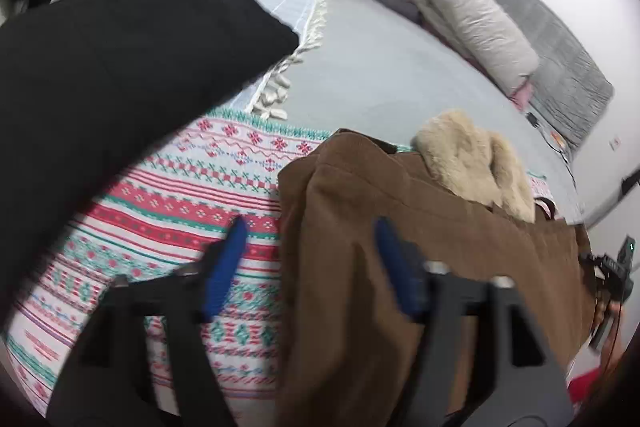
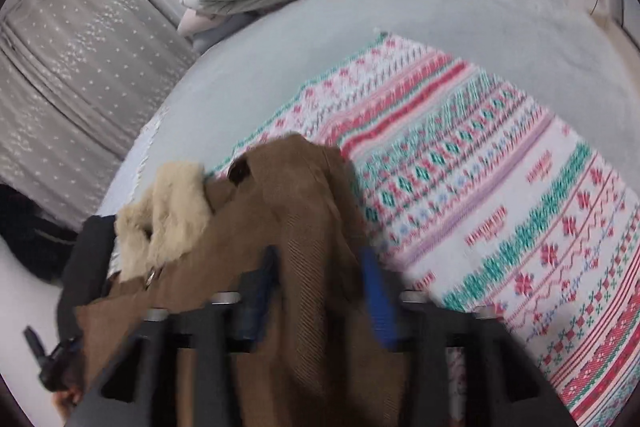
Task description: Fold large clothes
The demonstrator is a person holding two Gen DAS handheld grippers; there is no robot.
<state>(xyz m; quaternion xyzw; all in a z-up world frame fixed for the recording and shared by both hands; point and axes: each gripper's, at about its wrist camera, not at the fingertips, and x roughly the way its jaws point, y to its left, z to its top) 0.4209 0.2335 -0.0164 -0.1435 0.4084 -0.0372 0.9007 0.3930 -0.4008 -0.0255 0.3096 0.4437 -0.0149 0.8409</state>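
Observation:
A brown coat with a cream fur collar lies bunched on a patterned red, green and white blanket. My left gripper hangs above the coat's left edge with its blue fingers wide apart and nothing between them. In the right wrist view the coat rises in a fold between the blue fingers of my right gripper; the jaws stand apart around the cloth. The fur collar lies to the left.
The blanket covers a grey bed. Folded duvets and pillows are stacked at the head. A black garment hangs at the left. Curtains stand beyond the bed. The other gripper shows at the right edge.

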